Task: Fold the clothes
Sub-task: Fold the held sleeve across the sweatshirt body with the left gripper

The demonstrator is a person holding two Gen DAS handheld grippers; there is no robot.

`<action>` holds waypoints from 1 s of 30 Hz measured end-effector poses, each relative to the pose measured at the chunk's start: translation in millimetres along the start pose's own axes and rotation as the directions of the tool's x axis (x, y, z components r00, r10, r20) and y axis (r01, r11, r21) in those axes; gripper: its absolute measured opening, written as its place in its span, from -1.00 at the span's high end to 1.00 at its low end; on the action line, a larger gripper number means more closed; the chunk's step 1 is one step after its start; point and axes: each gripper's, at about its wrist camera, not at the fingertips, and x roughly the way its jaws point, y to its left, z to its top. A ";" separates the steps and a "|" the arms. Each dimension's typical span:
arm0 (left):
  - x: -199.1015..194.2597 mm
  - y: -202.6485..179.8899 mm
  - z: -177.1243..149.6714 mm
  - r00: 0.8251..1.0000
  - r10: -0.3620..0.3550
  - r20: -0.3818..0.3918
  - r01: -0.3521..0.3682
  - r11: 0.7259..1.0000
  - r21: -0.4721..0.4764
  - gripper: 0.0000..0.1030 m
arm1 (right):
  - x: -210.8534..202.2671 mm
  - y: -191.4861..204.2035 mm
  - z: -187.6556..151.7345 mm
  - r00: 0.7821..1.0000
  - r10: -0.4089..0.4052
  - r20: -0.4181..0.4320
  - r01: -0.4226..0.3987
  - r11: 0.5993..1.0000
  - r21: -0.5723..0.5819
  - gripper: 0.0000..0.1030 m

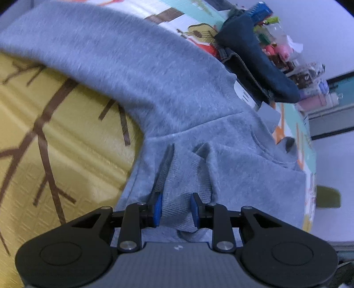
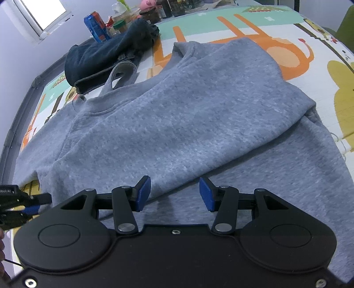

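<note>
A grey sweatshirt (image 2: 177, 106) is seen spread over a colourful play mat (image 2: 287, 28) printed with orange, green and yellow shapes. What carries the mat cannot be told. One sleeve (image 2: 221, 88) is laid diagonally across the body of the garment, and the ribbed neckline (image 2: 97, 106) is turned toward the far left in the right wrist view.

Left gripper (image 1: 177, 207): a ribbed cuff (image 1: 179, 177) of the sweatshirt is seen between the two blue pads (image 1: 157, 208), which lie against its sides. The jaws are recorded as clamped on this cuff. The sleeve attached to it arches upward and away to the upper left of the left wrist view, over a yellow part of the mat with brown branch-like lines. The same gripper is glimpsed at the far left edge of the right wrist view, at the near corner of the sweatshirt.

Right gripper (image 2: 174, 195): jaws stand apart, with nothing pinched. The fold of the crossed sleeve and the fabric below it are seen beneath the gap; contact with the cloth cannot be told.

A heap of dark blue denim (image 2: 99, 57) is noted beyond the neckline, just beside the sweatshirt. Behind it, a blue can (image 2: 96, 26) and assorted jars and packets (image 2: 159, 8) are lined along the wall.
</note>
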 end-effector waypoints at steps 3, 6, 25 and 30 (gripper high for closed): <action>-3.7 -0.2 0.1 0.999 -0.047 0.007 0.047 0.999 -0.011 0.46 | 0.4 -2.4 0.4 1.000 -0.004 -0.003 0.004 1.000 0.009 0.09; -7.2 -5.3 0.4 0.996 -0.081 0.028 0.081 0.997 -0.002 0.78 | 1.0 -3.9 -0.2 1.000 -0.003 -0.008 0.003 1.000 0.018 0.09; -39.8 -20.9 7.1 0.979 0.014 0.204 -0.040 0.992 0.123 0.94 | -24.8 -7.3 -6.3 0.980 0.008 0.197 0.013 0.995 -0.103 0.10; -42.0 -20.8 6.6 0.973 0.044 0.227 -0.075 0.989 0.130 0.94 | -35.1 -5.5 -11.1 0.952 0.045 0.302 0.021 0.977 -0.211 0.09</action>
